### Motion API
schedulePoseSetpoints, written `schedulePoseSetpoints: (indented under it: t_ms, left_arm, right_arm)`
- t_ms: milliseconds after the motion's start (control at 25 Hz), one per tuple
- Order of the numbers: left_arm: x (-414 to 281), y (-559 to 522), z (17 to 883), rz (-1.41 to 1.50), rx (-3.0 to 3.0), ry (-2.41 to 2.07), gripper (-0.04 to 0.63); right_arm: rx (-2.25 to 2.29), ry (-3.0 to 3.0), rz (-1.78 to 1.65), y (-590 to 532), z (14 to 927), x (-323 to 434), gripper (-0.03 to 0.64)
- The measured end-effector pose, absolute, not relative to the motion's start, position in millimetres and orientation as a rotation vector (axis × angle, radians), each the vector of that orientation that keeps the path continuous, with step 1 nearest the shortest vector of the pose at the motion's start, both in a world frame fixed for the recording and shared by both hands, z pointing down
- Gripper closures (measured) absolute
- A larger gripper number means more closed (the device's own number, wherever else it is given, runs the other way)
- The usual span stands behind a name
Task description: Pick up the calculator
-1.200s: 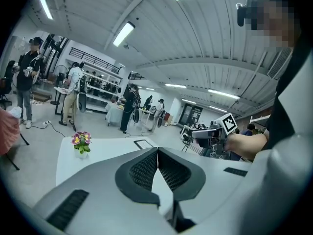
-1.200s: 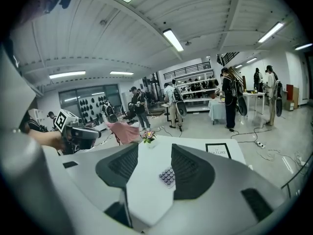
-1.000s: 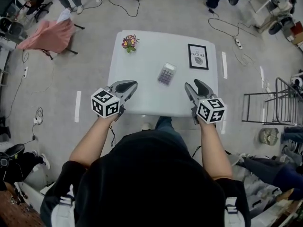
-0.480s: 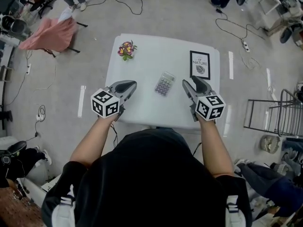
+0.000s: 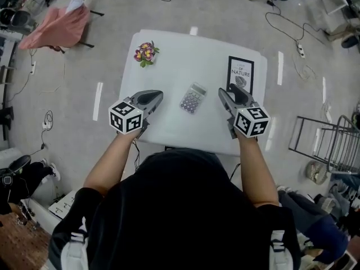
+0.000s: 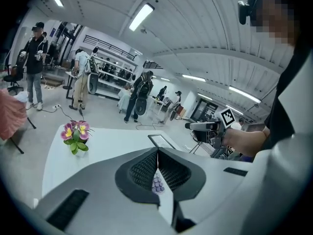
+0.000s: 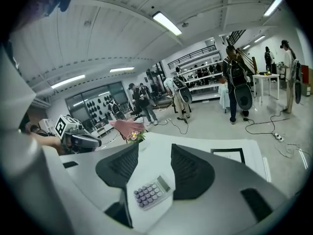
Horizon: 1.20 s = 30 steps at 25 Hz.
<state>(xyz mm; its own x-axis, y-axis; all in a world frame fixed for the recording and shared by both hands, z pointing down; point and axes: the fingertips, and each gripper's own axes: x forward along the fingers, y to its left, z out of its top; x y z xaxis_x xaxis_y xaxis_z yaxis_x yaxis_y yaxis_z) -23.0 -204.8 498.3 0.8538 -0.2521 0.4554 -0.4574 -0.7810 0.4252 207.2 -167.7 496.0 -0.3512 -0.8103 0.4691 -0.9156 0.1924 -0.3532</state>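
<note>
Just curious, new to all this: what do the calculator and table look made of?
The calculator: probably plastic, matte light-grey case with rounded purple keys. The table: smooth white top, perhaps plastic or laminate; the look leaves it open.

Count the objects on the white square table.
3: pink flowers at the far-left corner, a grey calculator with purple keys near the middle, a black-framed print at the far right. Nothing else shows; the near edge is partly covered.

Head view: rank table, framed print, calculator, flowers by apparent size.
1. table
2. framed print
3. calculator and flowers: these look about alike, so no ranking between them.
</note>
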Motion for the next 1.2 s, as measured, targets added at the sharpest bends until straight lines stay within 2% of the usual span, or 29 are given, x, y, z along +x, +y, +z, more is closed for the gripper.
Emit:
schedulePoseSetpoints:
  t_ms: [680, 1200]
  left_arm:
    - [-6.5, -209.5, 534.9, 0.571, 2.424, -0.52, 0.575]
    - [-10.7, -193.7, 600.4, 0.664, 2.388, -0.537, 0.575]
  right_arm:
    - [1.552, -2.268, 0.938, -188.5, 535.5, 210.4, 0.397]
    - [1.403, -2.223, 1.002, -205.3, 598.7, 193.0, 0.397]
